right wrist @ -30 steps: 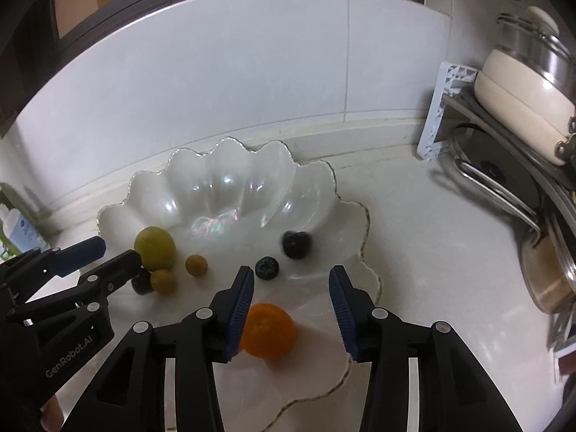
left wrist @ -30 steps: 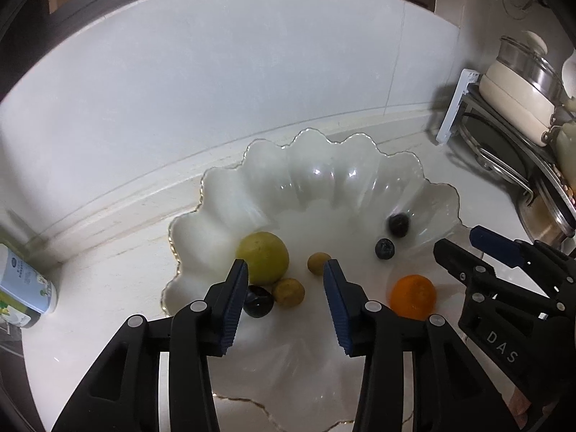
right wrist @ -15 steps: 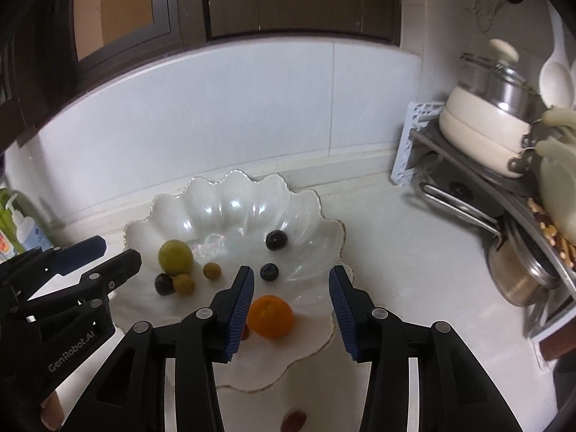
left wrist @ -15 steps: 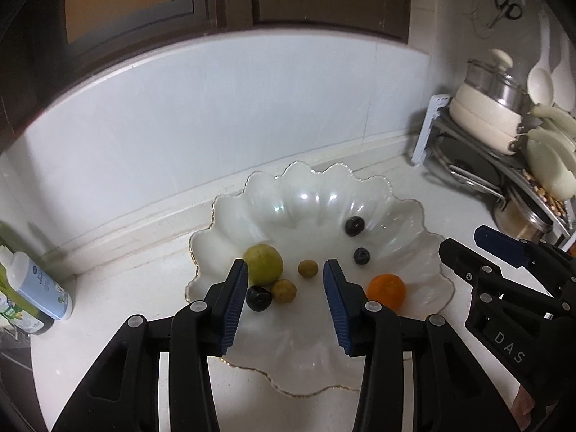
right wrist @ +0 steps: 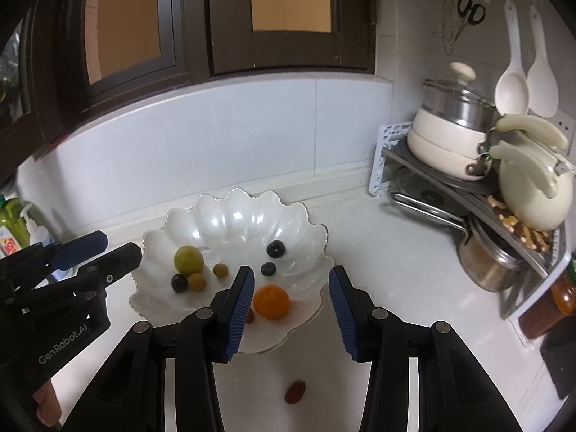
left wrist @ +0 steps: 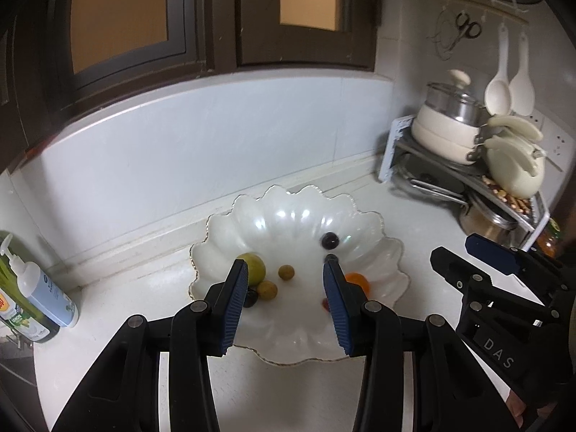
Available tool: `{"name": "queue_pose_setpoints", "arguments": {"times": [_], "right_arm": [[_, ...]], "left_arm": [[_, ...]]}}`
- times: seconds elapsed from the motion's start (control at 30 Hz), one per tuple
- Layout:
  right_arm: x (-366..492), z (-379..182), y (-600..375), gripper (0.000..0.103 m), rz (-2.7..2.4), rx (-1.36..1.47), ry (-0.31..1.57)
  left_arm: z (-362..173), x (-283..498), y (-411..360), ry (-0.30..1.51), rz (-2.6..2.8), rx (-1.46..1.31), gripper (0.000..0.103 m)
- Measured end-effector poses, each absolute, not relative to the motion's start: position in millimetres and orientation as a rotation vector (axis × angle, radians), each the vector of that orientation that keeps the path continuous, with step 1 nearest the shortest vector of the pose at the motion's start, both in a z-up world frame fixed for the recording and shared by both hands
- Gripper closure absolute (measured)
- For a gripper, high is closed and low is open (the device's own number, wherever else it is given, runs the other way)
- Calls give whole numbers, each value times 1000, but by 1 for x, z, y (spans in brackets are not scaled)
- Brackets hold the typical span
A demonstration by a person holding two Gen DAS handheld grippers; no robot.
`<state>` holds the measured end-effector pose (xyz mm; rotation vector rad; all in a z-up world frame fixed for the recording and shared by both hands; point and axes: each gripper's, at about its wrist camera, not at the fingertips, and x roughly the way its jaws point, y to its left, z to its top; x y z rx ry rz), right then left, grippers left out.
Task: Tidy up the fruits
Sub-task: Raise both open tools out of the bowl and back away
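Right gripper is hovering with jaws parted and empty; a small reddish-brown oval fruit is lying on the white counter just nearer than the scalloped white glass bowl, right-of-centre and closer to this gripper than to the equally empty left gripper.

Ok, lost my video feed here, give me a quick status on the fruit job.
Left gripper and right gripper open, empty, above the plate. Orange, green fruit, small fruits in plate. One reddish-brown fruit loose on counter. Nothing in the way.
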<state>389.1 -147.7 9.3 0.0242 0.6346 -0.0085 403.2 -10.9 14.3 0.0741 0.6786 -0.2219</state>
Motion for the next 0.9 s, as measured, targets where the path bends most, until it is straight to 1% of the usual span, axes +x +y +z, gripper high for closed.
{"name": "queue_pose_setpoints", "arguments": {"times": [0.43, 0.9], "right_arm": [[334, 30, -158, 58, -103, 31, 560], [289, 29, -171, 58, -204, 84, 531]], "left_arm": [[37, 365, -17, 609, -333, 97, 60], [43, 338, -31, 573, -459, 108, 60]]}}
